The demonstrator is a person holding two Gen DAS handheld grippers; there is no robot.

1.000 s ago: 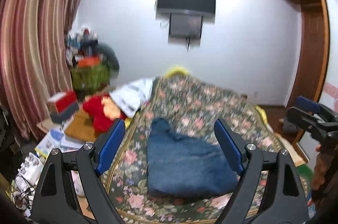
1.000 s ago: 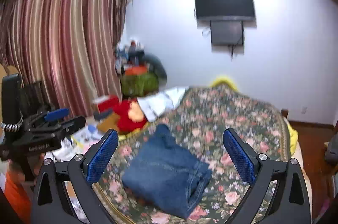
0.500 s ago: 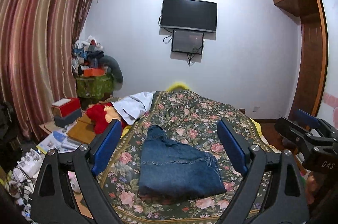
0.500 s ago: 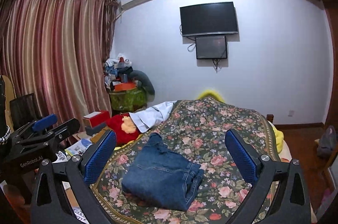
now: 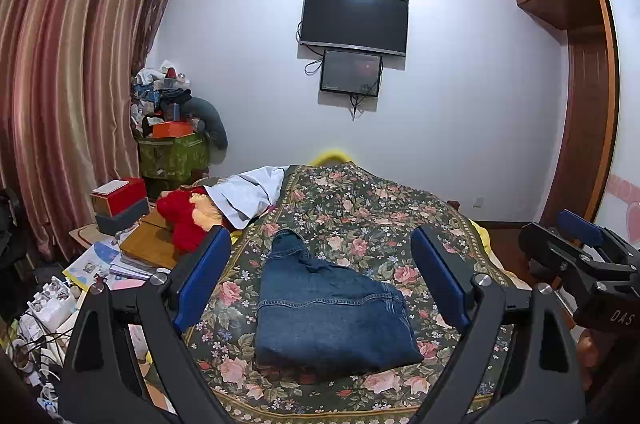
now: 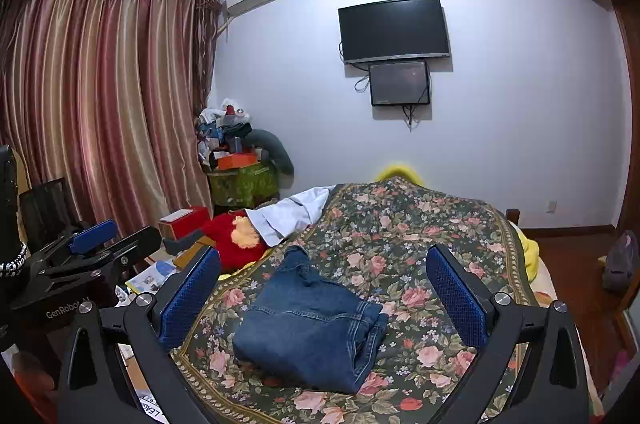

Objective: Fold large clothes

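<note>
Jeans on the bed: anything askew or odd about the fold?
Mostly tidy. The folded jeans lie flat on the floral bedspread, but one narrow end sticks out past the stack toward the far wall, and the layered edges on the right look slightly uneven. Nothing spilled or damaged.

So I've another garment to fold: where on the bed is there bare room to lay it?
Free: the floral bedspread beyond the folded jeans, up to the yellow pillow, and the strip to their right. Crowded: the bed's left edge, with the white cloth, the red plush toy and the boxes and papers beside them.
</note>
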